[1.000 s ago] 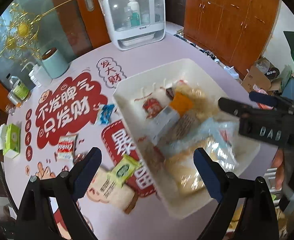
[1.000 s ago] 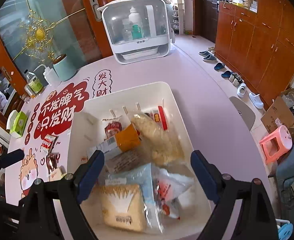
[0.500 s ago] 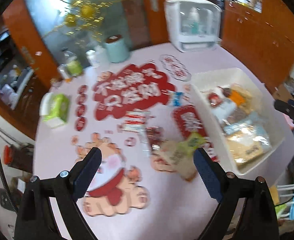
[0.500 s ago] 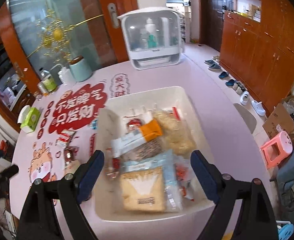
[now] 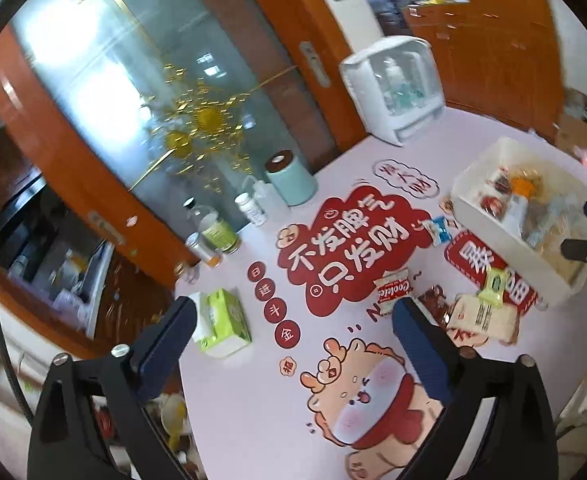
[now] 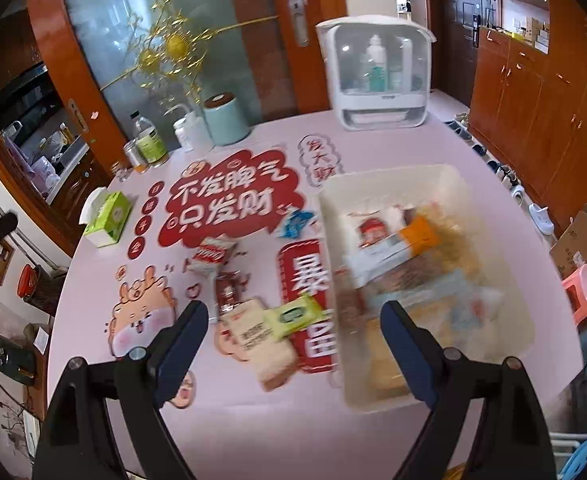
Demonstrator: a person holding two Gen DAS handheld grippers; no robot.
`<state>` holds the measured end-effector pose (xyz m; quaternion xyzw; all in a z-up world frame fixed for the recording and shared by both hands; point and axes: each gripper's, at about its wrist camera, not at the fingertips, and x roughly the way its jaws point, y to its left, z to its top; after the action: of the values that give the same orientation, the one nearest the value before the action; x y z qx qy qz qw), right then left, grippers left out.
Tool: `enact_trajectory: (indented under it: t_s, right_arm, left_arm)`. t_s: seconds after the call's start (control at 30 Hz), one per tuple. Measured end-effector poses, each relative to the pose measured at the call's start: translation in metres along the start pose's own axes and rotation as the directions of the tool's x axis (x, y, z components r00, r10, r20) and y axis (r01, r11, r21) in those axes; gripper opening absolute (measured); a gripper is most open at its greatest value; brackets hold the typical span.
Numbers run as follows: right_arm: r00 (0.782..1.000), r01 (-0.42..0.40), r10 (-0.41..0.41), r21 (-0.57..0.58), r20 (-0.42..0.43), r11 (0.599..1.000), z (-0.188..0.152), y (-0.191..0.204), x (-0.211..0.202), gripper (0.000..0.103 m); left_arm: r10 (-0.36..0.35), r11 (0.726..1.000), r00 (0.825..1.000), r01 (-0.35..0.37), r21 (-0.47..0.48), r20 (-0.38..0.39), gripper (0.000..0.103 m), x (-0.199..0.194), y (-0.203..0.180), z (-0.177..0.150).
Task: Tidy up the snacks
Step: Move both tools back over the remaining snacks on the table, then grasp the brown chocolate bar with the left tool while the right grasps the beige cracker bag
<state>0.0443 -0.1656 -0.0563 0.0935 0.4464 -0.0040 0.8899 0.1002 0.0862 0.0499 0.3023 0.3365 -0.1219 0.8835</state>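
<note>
Pink tabletop point(image 6: 253, 400): white bin point(image 6: 445, 176) holding snacks; loose beside it, bread pack point(image 6: 259, 340), green packet point(image 6: 295, 316), cookie pack point(image 6: 213, 256). Left gripper point(image 5: 293, 334) and right gripper point(image 6: 293, 338) both wide open, empty.

Five loose snacks point(image 6: 257, 336), one bin point(image 6: 389, 176).

door: frosted glass panel point(image 6: 133, 40) in an orange wood frame, gold ornament on it
cabinets: orange wood cabinets point(image 6: 533, 112) along the right wall
floor: pale; shoes point(image 6: 541, 216) lined beside the cabinets
</note>
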Motion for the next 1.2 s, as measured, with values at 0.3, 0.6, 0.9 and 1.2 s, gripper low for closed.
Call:
enact_trajectory:
  t_s: [0.3, 0.6, 0.9, 1.2]
  right_arm:
    - [0.992, -0.031, 0.028, -0.025, -0.123, 0.999, -0.048, 0.044, 0.072, 0.088]
    - [0.969, 0.015, -0.029, -0.058, -0.247, 0.998, -0.069, 0.03, 0.144, 0.088]
    - [0.954, 0.022, -0.044, -0.078, -0.296, 0.997, -0.067, 0.015, 0.187, 0.076]
    - [0.966, -0.016, -0.032, -0.182, -0.258, 0.983, -0.066, 0.023, 0.192, 0.074]
  left_arm:
    - [-0.268, 0.941, 0.954, 0.289, 0.179, -0.132, 0.099, 0.091, -0.056, -0.041]
    - [-0.409, 0.888, 0.869, 0.449, 0.096, -0.279, 0.099, 0.173, -0.099, -0.056]
    - [-0.467, 0.873, 0.816, 0.488, -0.027, -0.341, 0.099, 0.219, -0.105, -0.052]
    - [-0.502, 0.853, 0.779, 0.517, -0.067, -0.377, 0.099, 0.245, -0.132, -0.042]
